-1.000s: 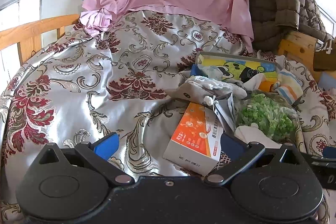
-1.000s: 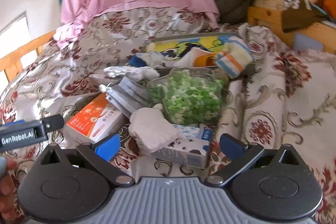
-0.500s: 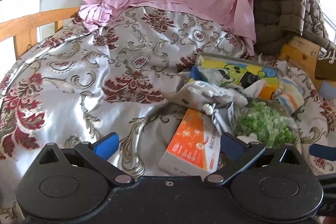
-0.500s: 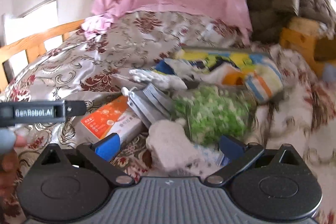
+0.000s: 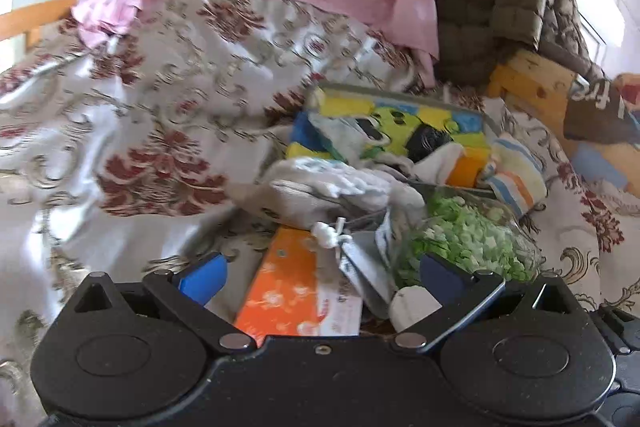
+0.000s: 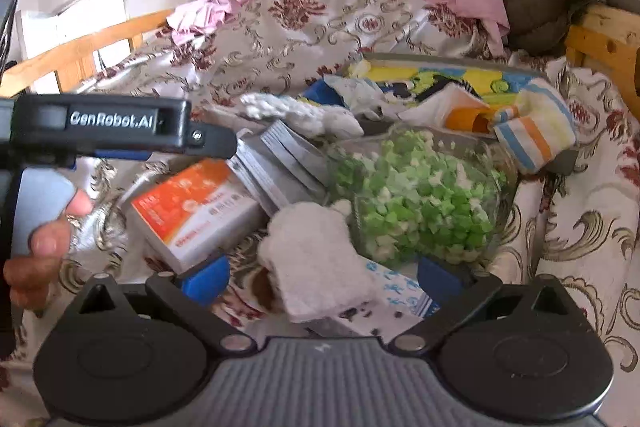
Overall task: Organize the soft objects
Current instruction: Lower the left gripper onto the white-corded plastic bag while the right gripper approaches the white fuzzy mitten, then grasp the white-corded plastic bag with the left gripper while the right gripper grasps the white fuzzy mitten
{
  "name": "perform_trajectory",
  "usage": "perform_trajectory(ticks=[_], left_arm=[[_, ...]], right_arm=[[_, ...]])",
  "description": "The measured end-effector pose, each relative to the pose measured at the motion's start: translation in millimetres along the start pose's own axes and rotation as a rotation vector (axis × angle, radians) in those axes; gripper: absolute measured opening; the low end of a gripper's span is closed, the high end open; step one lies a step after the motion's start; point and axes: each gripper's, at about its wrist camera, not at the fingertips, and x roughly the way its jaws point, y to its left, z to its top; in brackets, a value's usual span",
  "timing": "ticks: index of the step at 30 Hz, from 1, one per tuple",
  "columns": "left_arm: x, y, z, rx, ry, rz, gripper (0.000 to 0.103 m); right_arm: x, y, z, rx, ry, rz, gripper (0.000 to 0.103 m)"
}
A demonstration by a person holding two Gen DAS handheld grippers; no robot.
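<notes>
Both of my grippers have closed in on the heap on the bed: the left gripper point(image 5: 322, 273) now has the orange box point(image 5: 298, 297) between its spread fingers, and the right gripper point(image 6: 322, 273) straddles the white fluffy cloth point(image 6: 316, 261), fingers wide apart and gripping nothing. That cloth, lying just short of the bag of green bits point(image 6: 416, 195), looks like my first soft thing to pinch.

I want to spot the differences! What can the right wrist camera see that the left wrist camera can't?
Only the right wrist view shows the person's hand holding the left gripper, plus the blue-and-white printed packet. Only the left wrist view shows the brown cloth with white lettering. Both show the orange and white cardboard box, the clear bag of green bits and the fluffy white soft piece.
</notes>
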Motion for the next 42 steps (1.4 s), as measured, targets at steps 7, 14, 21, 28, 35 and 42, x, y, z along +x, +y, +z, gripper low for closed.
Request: perform_trajectory(ticks=[7, 14, 21, 28, 35, 42], left_arm=[[28, -3, 8, -0.004, 0.037, -0.055, 0.102], [37, -4, 9, -0.053, 0.038, -0.13, 0.095], [46, -13, 8, -0.048, 0.054, -0.171, 0.085], [60, -17, 9, -0.067, 0.09, -0.154, 0.054], [68, -18, 7, -0.069, 0.121, -0.136, 0.036], [72, -12, 10, -0.127, 0.13, -0.103, 0.016]], right_arm=[[9, -10, -6, 0.031, 0.007, 0.027, 0.1], [15, 8, -12, -0.094, -0.011, -0.027, 0.092], [19, 17, -14, -0.138, -0.019, -0.045, 0.09], [21, 28, -19, -0.214, -0.032, -0.065, 0.082], [21, 36, -21, -0.267, -0.033, -0.083, 0.063], [16, 37, -15, -0.272, 0.001, -0.068, 0.057]])
